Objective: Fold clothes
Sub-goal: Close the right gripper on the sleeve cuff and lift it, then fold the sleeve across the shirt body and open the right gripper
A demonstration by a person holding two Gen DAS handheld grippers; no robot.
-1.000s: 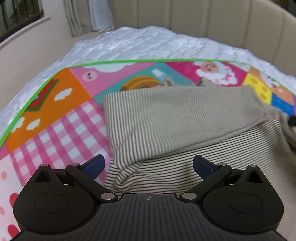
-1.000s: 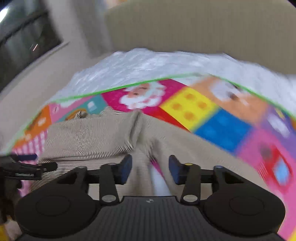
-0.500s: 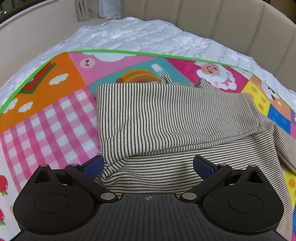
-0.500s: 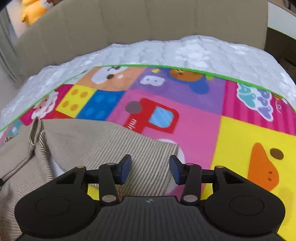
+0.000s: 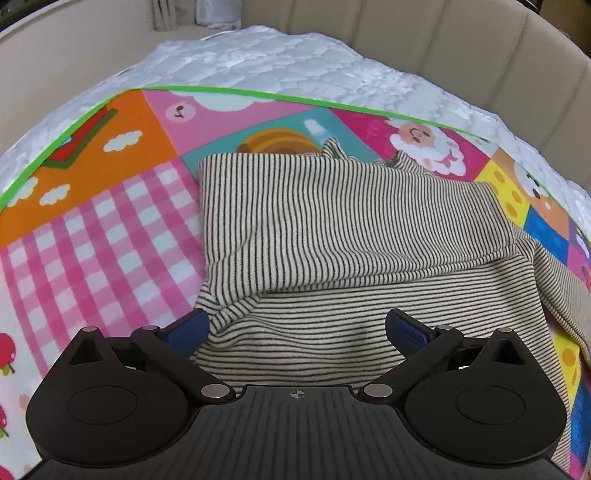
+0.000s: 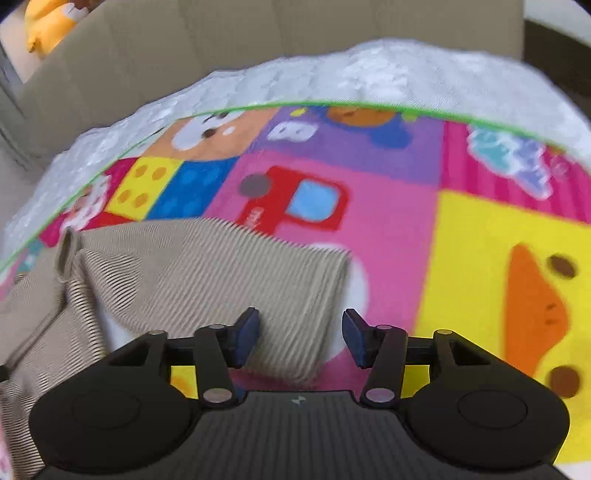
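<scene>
A beige garment with thin dark stripes [image 5: 332, 229] lies on the colourful play mat [image 5: 92, 229], one layer folded over another. My left gripper [image 5: 297, 326] hovers wide open over its near edge, nothing between the blue pads. In the right wrist view the garment's sleeve [image 6: 221, 273] stretches out over the mat [image 6: 480, 240], its cuff end near my right gripper [image 6: 301, 332]. That gripper is open, with the sleeve's end lying between and below its fingers; contact with the cloth cannot be told.
The mat with a green border lies on a white quilted mattress [image 5: 277, 62]. A beige padded headboard [image 5: 443, 44] curves behind. A yellow plush toy [image 6: 51, 22] sits at the upper left beyond the headboard.
The right gripper swung from the garment's middle to the outstretched sleeve and now sits closer over its cuff. The left gripper shifted slightly nearer the garment's folded edge. Both stayed open.
</scene>
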